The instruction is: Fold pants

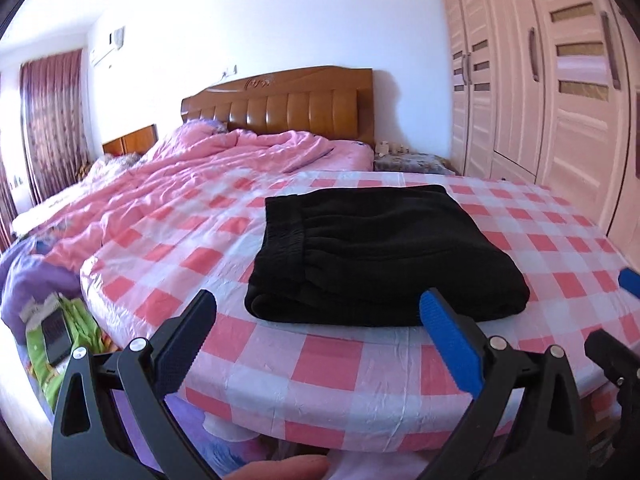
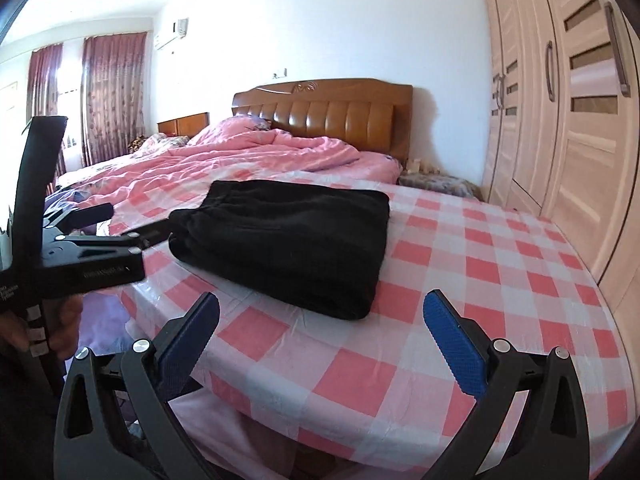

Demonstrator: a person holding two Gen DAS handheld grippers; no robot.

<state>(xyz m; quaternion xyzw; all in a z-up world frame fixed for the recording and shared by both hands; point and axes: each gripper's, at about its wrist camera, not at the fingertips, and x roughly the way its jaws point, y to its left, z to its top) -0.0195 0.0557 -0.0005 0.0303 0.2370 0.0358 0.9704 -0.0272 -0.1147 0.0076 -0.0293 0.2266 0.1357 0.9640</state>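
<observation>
The black pants point(image 1: 380, 256) lie folded into a thick rectangular bundle on the pink-and-white checked sheet point(image 1: 332, 364) that covers the near end of the bed, with the elastic waistband facing the left side and the folded edge toward the cameras.

The left gripper point(image 1: 316, 316) hovers over the near edge of the sheet, its 2 fingers spread wide and holding nothing. The near edge of the pants sits just beyond and between its fingertips, not touching them; the blue pad of its right-hand finger point(image 1: 448, 340) overlaps the bundle's near right corner in the view.

The right gripper point(image 2: 320, 316) is likewise spread wide and empty, held back from the bundle, whose near corner lies just ahead of the gap between its fingers. In the right wrist view the left gripper shows from the side at the far left, its fingertips close to the pants' left edge; whether they touch is unclear.

Behind the pants a rumpled pink quilt point(image 1: 192, 176) reaches to the brown headboard point(image 1: 288, 108). A pale wardrobe point(image 2: 568, 112) stands at right.
</observation>
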